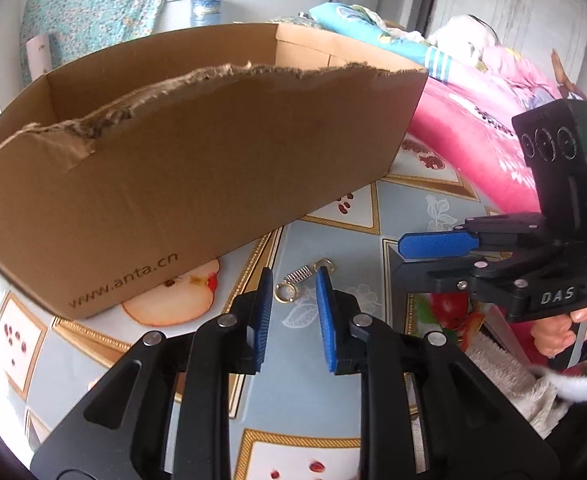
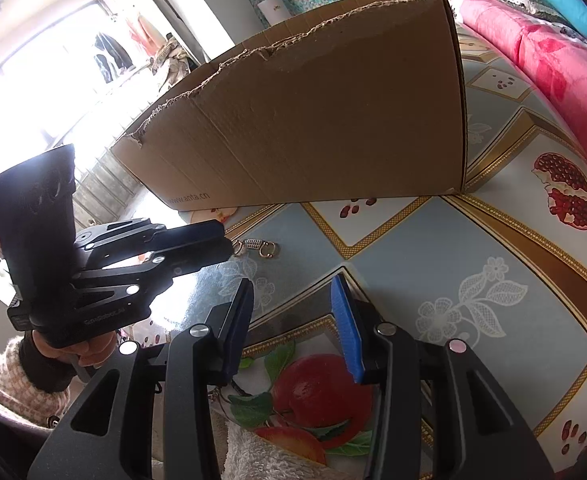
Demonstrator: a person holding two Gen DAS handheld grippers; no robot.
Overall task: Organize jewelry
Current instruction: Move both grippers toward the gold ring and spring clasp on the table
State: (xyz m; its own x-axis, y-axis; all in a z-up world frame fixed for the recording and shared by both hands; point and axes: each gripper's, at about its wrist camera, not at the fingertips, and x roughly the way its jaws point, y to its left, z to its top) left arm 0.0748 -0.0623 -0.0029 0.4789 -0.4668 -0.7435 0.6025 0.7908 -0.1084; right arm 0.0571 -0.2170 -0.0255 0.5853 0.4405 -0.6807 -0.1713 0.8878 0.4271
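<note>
A small piece of jewelry, two gold-coloured rings joined by a short silver coiled link (image 1: 301, 279), lies flat on the patterned tablecloth of blue-grey panels, gold borders and fruit prints (image 1: 333, 408), just in front of the long side of a brown corrugated cardboard box with a ragged torn top edge and a printed web address (image 1: 197, 160). In the right wrist view the same trinket (image 2: 255, 245) sits near the box's lower edge (image 2: 313, 120), on a blue-grey panel of the cloth (image 2: 413, 248).

The left gripper, black with blue ribbed pads (image 1: 294, 280), points down at the jewelry with its tips on either side of it. Its fingers stand narrowly apart, the pads not pressing on the piece, and the nearer gold ring shows in the gap between them. Seen from the right, the left gripper (image 2: 223, 242) reaches in from the left, its tips right at the trinket, gripped below by a hand (image 2: 89, 350) in a knitted sleeve.

The right gripper (image 2: 293, 292) hangs over the cloth nearer the camera, well short of the jewelry, its fingers apart with nothing between them. From the left wrist view it (image 1: 397, 258) juts in from the right, held by a hand (image 1: 561, 332).

A pink floral blanket (image 1: 473, 120) lies beyond the table's edge, beside the box's far end.
</note>
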